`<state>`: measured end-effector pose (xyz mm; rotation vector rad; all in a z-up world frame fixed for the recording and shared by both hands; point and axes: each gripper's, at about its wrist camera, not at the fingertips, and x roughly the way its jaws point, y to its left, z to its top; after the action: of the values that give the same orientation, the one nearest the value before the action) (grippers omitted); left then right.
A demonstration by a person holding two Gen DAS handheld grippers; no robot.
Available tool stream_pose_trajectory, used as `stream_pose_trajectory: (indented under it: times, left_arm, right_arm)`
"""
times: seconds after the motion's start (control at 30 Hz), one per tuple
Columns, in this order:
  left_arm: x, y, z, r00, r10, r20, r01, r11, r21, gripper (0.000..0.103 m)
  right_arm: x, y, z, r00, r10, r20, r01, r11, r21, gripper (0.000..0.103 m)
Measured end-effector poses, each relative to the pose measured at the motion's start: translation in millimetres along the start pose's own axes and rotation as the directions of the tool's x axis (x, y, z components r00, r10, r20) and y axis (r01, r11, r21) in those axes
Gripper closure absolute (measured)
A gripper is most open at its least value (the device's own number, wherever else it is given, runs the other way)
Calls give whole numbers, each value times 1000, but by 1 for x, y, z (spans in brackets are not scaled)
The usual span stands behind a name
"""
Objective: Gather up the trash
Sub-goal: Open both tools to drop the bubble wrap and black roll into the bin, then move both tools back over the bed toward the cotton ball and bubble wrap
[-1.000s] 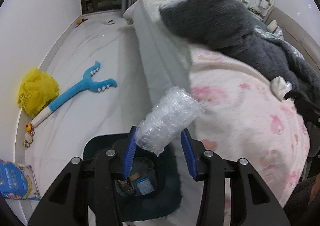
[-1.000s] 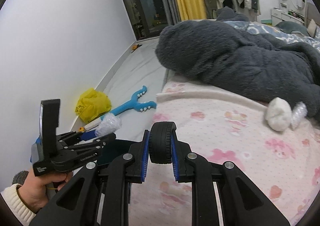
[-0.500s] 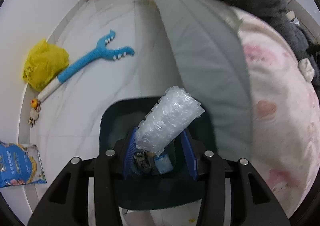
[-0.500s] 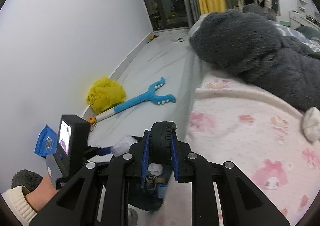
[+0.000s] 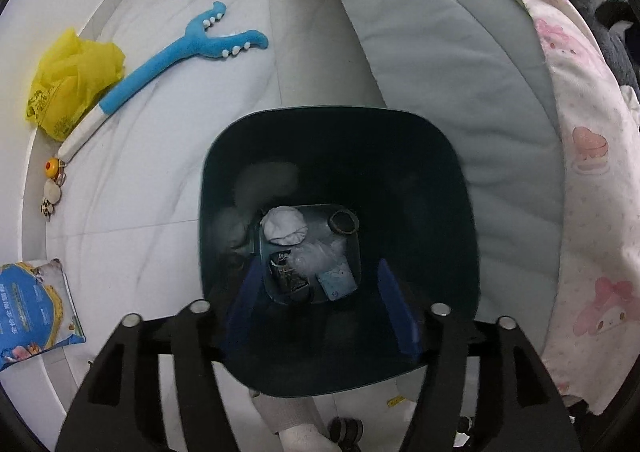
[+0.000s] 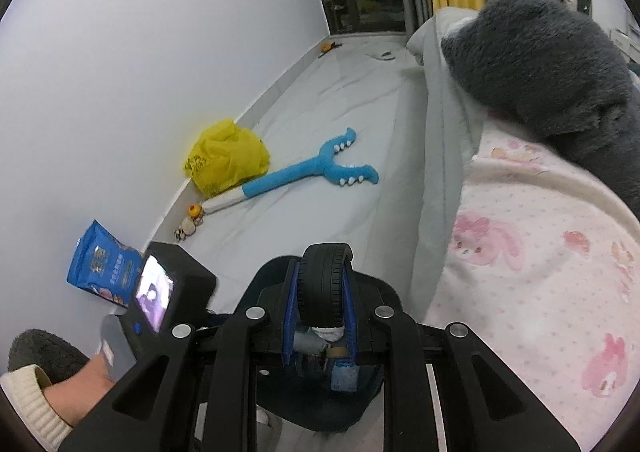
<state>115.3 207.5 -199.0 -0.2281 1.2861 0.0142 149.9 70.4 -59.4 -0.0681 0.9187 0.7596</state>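
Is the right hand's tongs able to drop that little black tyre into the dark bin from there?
Probably yes. The right tongs are shut on the tyre just above the dark bin, whose top is open. The left tongs hang open over the same bin, so they might crowd it a little.

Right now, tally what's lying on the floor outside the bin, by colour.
Yellow: 1, the plastic bag
Blue: 2, the forked plush toy and the snack packet
Orange: 1, the small charm at the toy's white end
Total: 4
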Motion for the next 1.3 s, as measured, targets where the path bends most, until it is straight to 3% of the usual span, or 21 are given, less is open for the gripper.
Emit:
stream_pose_trajectory:
  times: [0.23,0.43,0.57,0.77,1.03,1.07,1.17,1.3]
  left_arm:
    - [-21,18,-2,999,6,54,-4,999,-32,26]
    - [-45,35,-1,990,6,143,2,999,-54,24]
    - [-57,44,0,983,10,182,2,998,-68,24]
    - [-72,49,2,972,10,233,2,999,-52,24]
    - [-90,48,2,957,-11,289,20,999,-28,23]
    - [-91,47,3,956,-14,294,22,999,-24,23]
    - [-98,48,4,950,-14,313,19,1000,-12,23]
    - [-113,48,9,936,-21,351,21,1000,3,23]
  right_arm:
    - [25,6,-4,998,10,-56,-9,1000,6,83]
    - [55,13,-15,988,18,-153,-17,1000,9,83]
    - [80,16,-28,969,45,-243,-41,999,20,83]
    - [105,23,-42,953,11,-302,-13,1000,-5,83]
    - [134,26,-62,906,-17,-424,1,999,-38,82]
    - [137,27,-65,899,-20,-437,2,999,-42,81]
    - [139,29,-70,888,-42,-458,18,998,-56,53]
    - [134,29,-67,894,-44,-445,25,998,-50,52]
